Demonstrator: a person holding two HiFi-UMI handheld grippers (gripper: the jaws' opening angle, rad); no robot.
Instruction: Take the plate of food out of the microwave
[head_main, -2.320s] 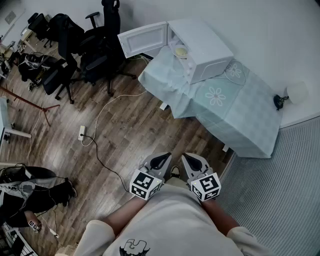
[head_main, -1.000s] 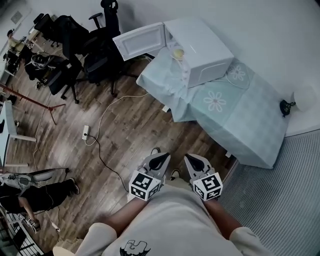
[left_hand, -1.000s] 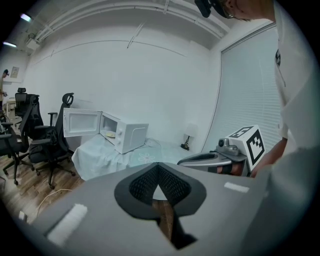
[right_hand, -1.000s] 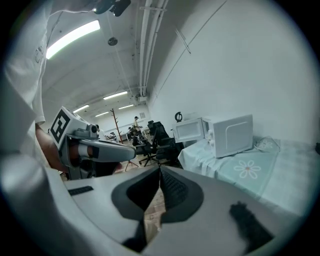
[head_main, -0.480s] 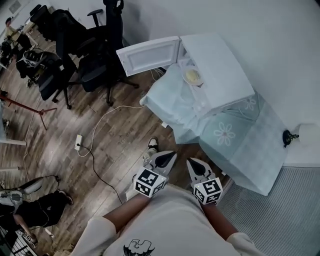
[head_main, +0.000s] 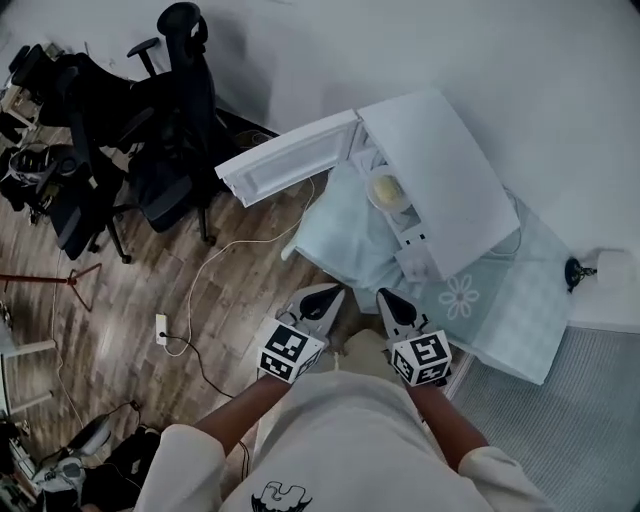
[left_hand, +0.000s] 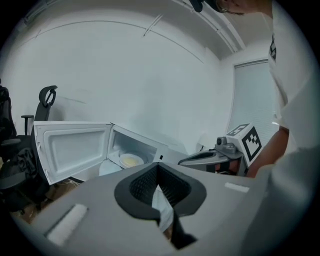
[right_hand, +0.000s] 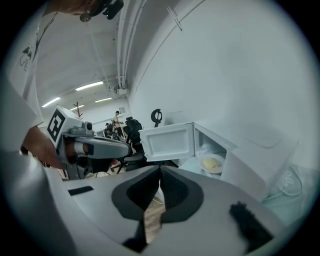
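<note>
Plate of food (head_main: 387, 188): it sits inside the microwave (head_main: 440, 180), close to the open front.
Microwave door (head_main: 285, 160): it stands wide open and sticks out to the left.
Table (head_main: 500, 300): it holds the microwave and has a pale flowered cloth on it.
Left gripper (head_main: 328, 291): its jaws are pressed together with nothing between them. It is held low, close to the person's body.
Right gripper (head_main: 386, 297): its jaws are also pressed together and hold nothing. It is just beside the left one.
Which way: the plate lies ahead of both grippers and well apart from them. In the head view it is almost straight in front of the right gripper.
Nearer hand: most likely the right one. The left one points more toward the door.
Plate shape: it is round, so it has no long side. The near rim faces the person.
Next need: the jaws probably have to open before they can pinch the rim.
</note>
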